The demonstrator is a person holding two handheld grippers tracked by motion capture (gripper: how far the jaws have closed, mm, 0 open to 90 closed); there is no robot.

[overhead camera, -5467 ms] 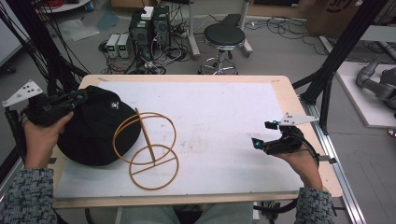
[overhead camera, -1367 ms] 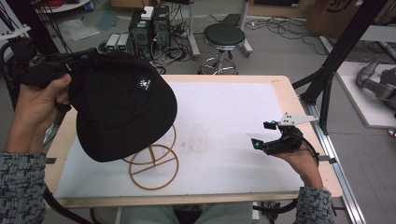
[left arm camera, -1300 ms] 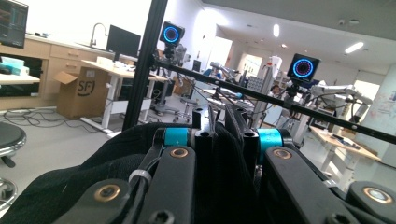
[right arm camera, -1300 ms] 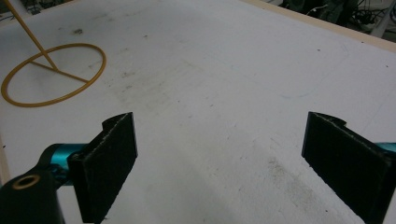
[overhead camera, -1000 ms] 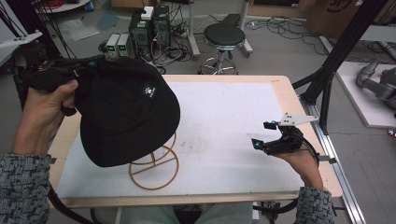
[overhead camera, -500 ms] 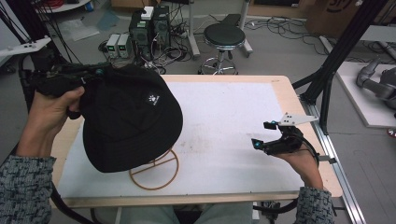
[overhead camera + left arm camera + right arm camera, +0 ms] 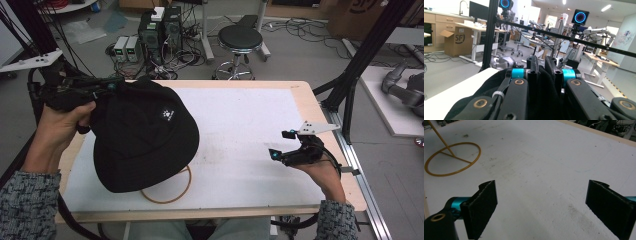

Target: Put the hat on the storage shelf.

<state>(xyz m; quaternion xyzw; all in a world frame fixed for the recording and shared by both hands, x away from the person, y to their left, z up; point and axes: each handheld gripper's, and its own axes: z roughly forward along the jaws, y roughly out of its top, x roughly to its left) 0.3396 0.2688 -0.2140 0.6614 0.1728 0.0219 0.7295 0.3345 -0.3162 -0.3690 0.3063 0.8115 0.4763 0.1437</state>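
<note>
Roughly: bench [image 7: 260, 125] white, mostly bare. Cap [image 7: 142, 137], black, soft and light, hangs floppy above the wire stand [image 7: 167, 192] at bench left; likely sags, so grip the fabric edge. Left tool [image 7: 107, 84] clamped on cap rim. Right tool [image 7: 278, 145] jaws apart, empty, resting at right.

The letters "SF" stand on a cardboard box [image 7: 457, 41] on the floor.
</note>
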